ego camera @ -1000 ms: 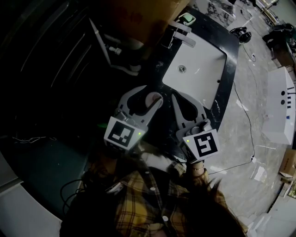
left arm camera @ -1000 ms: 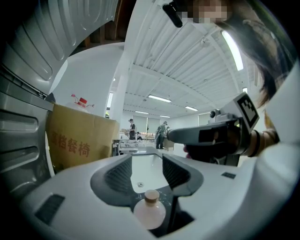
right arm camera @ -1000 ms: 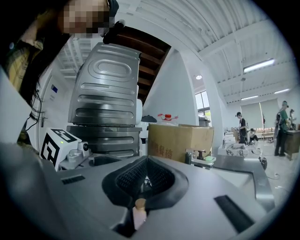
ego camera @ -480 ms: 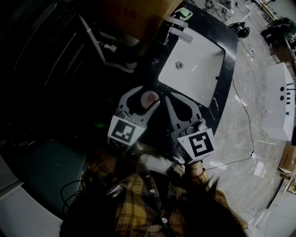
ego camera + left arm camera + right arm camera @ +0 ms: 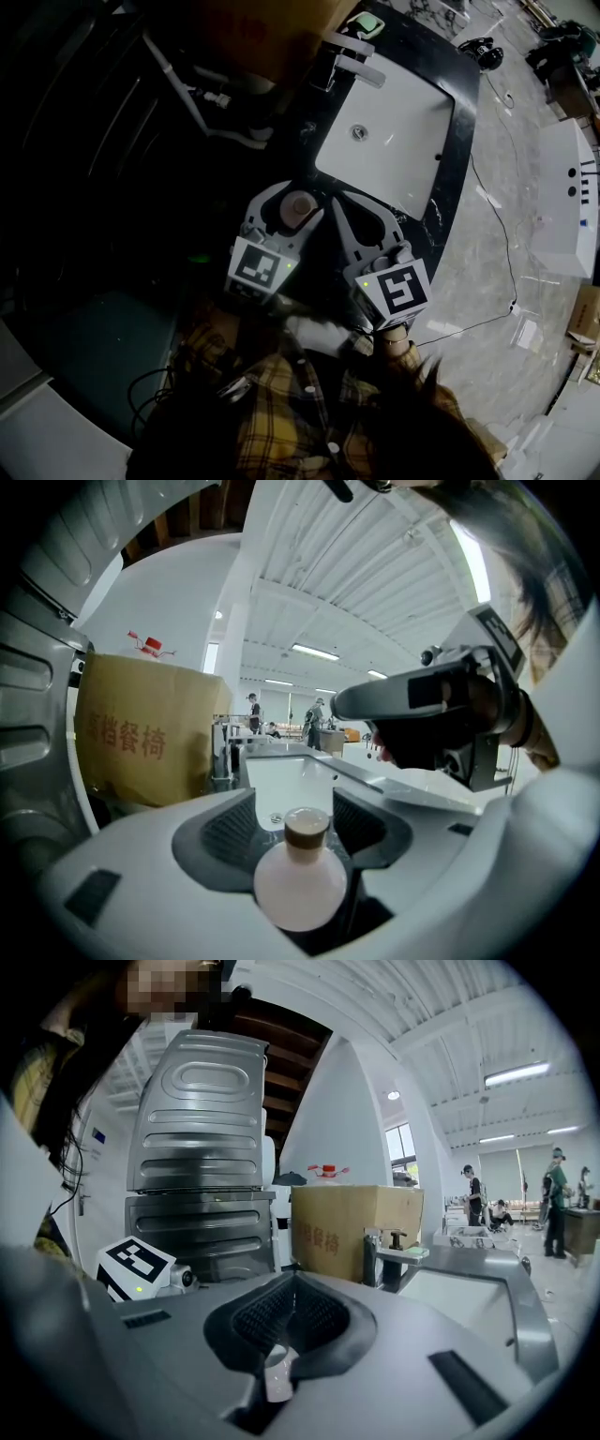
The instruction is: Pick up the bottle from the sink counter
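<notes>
My left gripper point(image 5: 293, 810): jaws just opened wide, bottle point(image 5: 300, 888) between them, pads clear of it. My right gripper point(image 5: 292, 1279): jaws closed together.

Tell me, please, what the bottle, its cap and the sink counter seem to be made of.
Bottle: probably frosted glass or matte plastic; its round body is pale pinkish white with a soft, even sheen. Cap: perhaps wood or a cork-like material, since it looks brown and dull. Sink counter: likely polished dark stone, black with pale veins and a glossy surface.
</notes>
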`<state>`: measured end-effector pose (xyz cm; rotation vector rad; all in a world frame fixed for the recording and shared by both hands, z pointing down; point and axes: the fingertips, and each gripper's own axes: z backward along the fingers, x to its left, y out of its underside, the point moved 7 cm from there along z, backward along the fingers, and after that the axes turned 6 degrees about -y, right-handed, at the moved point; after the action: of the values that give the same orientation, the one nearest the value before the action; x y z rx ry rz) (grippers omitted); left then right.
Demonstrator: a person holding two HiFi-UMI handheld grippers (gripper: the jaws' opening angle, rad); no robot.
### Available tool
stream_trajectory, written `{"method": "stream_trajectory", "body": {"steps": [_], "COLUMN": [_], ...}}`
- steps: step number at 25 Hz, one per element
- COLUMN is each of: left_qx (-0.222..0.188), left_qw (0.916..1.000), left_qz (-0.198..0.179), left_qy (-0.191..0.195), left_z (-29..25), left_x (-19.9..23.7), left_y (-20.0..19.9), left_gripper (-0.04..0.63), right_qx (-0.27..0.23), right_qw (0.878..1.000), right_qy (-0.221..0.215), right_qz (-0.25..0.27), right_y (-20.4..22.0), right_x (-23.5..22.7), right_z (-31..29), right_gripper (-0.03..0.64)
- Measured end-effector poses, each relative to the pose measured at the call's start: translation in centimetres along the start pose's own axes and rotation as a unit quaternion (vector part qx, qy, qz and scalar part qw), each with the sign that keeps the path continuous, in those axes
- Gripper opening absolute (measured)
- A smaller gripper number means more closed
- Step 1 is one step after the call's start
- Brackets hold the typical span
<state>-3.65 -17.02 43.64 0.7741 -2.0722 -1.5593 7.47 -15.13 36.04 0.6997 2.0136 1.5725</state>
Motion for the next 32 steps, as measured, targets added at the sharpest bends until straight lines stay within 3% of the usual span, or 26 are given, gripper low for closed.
{"method": "stream_trajectory", "body": {"steps": [11,18,23,32], "left_qx": [0.021,0.022,0.025,0.034], "left_qw": [0.9996,0.9987,0.9995,0.9988], "left_qz": [-0.008,-0.044,-0.019,-0.036], "left_qy": [0.015,0.011,-0.004,-0.001], "left_z": [-1.3,-2.0,-1.8,-2.0], "left_x": [-0.4,-0.3,-0.5,-0.6], "left_y": [1.7,2.5,2.5,2.5], "left_gripper": [0.232,0.232,0.231,0.207], "right_qx": [0.017,0.020,0.025,0.025], "right_qw": [1.000,1.000,0.999,0.999], "right_qy": [0.016,0.018,0.021,0.018], "right_qz": [-0.012,-0.013,-0.015,-0.013], "right_y": [1.3,1.4,1.6,1.7], "right_x": [-1.0,-1.3,-1.4,-1.0], "right_z": [0.5,0.6,0.8,0.5], "right_gripper": [0.017,0.017,0.017,0.017]}}
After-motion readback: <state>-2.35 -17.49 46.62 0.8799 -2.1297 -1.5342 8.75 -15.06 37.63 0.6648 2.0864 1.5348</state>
